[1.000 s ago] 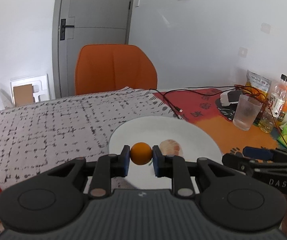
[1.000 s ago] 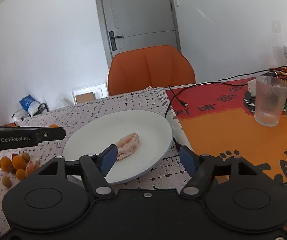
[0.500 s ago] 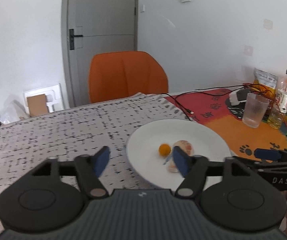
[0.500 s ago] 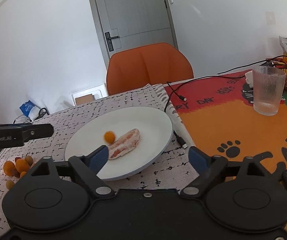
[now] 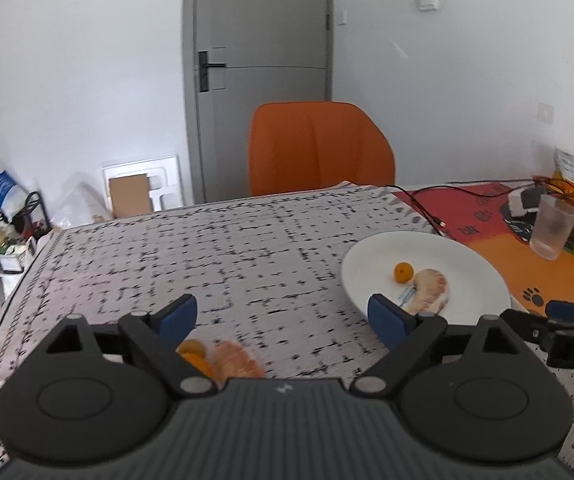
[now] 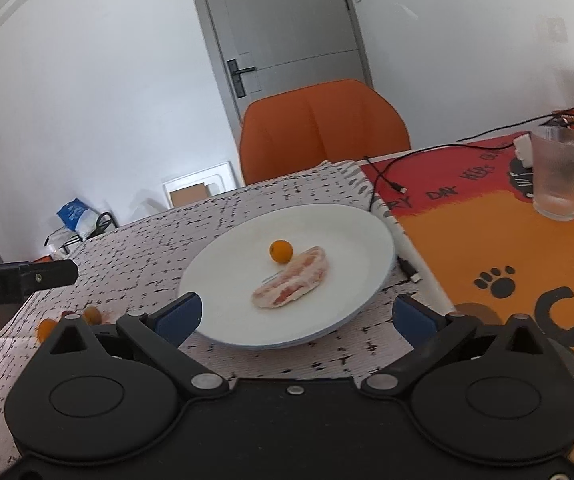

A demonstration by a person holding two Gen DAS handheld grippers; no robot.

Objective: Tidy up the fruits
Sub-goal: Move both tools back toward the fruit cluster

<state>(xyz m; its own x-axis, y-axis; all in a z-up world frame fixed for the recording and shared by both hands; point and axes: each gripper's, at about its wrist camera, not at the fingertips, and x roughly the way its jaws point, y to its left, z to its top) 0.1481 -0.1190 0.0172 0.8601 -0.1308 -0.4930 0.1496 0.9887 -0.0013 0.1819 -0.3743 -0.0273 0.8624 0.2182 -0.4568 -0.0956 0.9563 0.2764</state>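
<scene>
- Left claw point(image 5: 283, 314) standing wide, having just been opening, nothing between its pads.
- Right claw point(image 6: 297, 314) likewise.
- Loose fruit point(image 5: 223, 358) lying blurred, half hidden behind the left claw's body.

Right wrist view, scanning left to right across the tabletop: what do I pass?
Loose small oranges → white plate → small orange → peeled citrus segment → black cable plug → paw print → clear glass.

So the white plate point(image 6: 371, 236) has a small round orange fruit point(image 6: 280, 251) sitting just beside a peeled pinkish citrus segment point(image 6: 291, 285), which lies flat. More small orange fruits point(image 5: 193, 354) and a peeled piece point(image 5: 236, 360) lie loose on the bench cloth.
</scene>
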